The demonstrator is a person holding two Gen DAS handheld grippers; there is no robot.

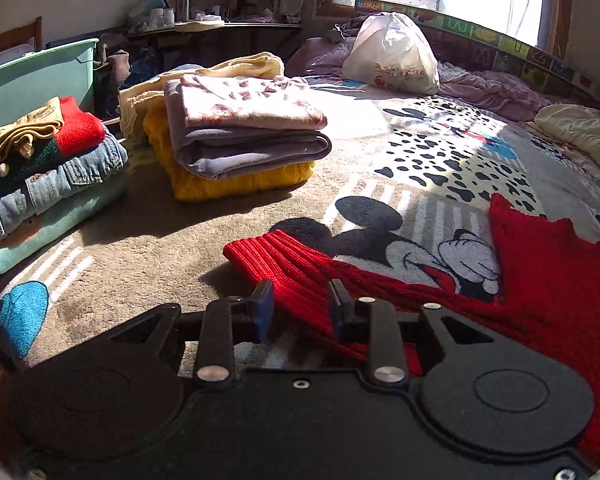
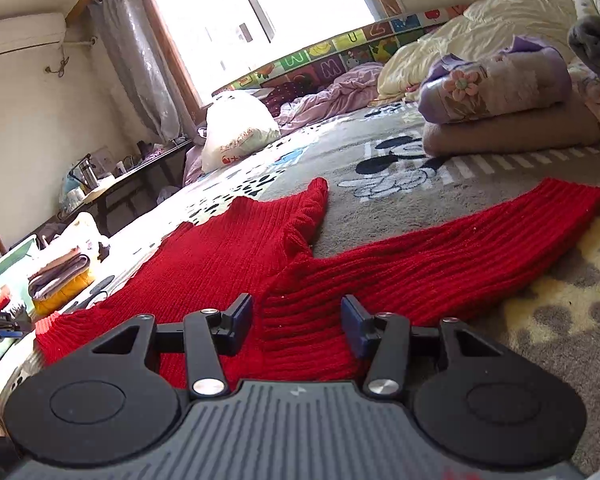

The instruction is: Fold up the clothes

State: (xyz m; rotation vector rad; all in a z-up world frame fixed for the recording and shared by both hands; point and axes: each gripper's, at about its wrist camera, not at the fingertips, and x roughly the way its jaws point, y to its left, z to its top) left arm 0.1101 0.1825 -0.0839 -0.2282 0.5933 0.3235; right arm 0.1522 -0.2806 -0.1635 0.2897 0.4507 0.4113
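A red knit sweater [image 1: 548, 280] lies spread flat on a cartoon-mouse blanket [image 1: 380, 152] that covers the bed. Its left sleeve [image 1: 284, 264] stretches out to the left, with the ribbed cuff at the end. My left gripper [image 1: 302, 308] hovers low over that sleeve. Its blue pads stand apart and the sleeve runs between and under them, not pinched. In the right wrist view the sweater's body [image 2: 228, 240] and its other sleeve [image 2: 480, 236] fan out ahead. My right gripper [image 2: 298, 320] is open just above the knit where sleeve and body meet, gripping nothing.
Two piles of folded clothes stand at the left, one with a yellow knit at the bottom [image 1: 240, 132] and one with denim [image 1: 40, 168]. A teal bin [image 1: 40, 72] is behind them. A white plastic bag [image 1: 392, 54] sits by the window. Folded blankets [image 2: 508, 112] lie to the right.
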